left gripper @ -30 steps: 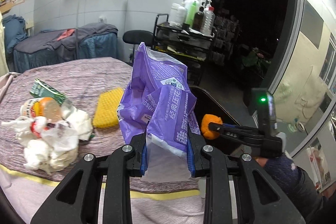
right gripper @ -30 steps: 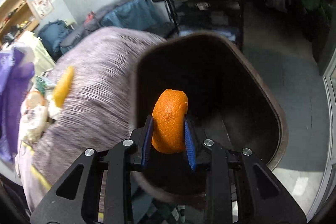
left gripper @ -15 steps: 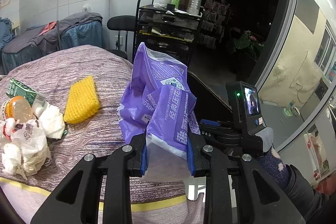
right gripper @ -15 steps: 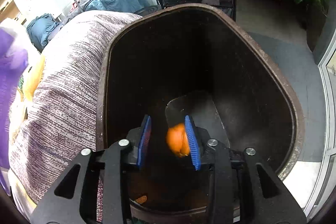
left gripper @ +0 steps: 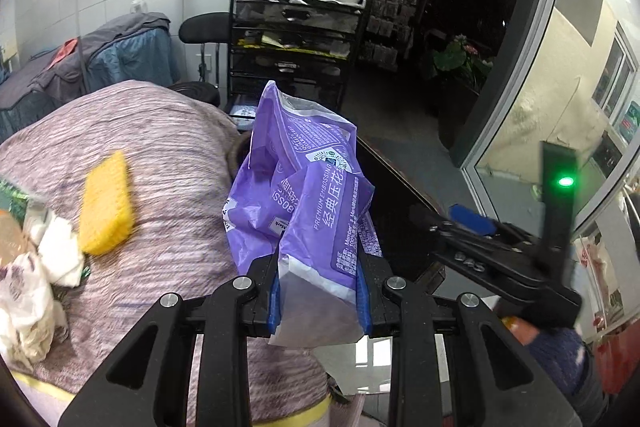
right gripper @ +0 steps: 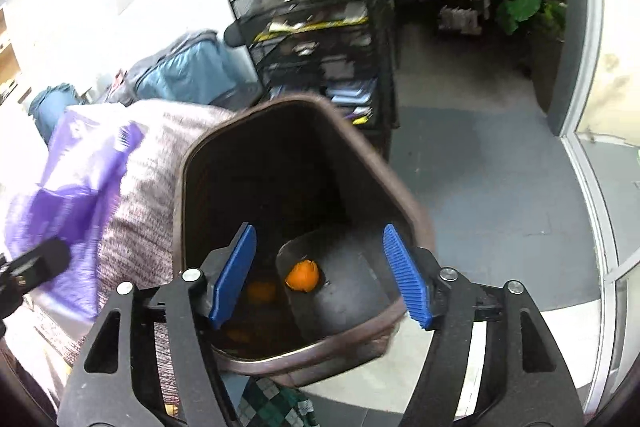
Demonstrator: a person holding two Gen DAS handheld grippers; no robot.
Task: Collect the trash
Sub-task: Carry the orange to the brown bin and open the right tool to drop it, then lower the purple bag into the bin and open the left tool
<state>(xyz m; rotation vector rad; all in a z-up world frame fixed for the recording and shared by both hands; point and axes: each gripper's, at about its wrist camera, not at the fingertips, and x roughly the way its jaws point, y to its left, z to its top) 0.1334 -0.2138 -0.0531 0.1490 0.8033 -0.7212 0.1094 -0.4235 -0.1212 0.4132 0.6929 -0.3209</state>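
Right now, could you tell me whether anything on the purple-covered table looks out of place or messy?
Yes. At the table's left edge, crumpled white tissues and a wadded plastic bag lie heaped with a green carton, loose trash not yet binned. A yellow sponge lies beside them. Nothing looks spilled or broken.

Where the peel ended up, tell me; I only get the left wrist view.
Observer: The peel lies on the floor of the bin.
Operator: Report the right tool.
Observer: Its jaws have just been opening; they stand wide above the bin with nothing between them.
Operator: Place my bag against the bin.
Observer: It is left of the rim, over the cloth, not over the opening.
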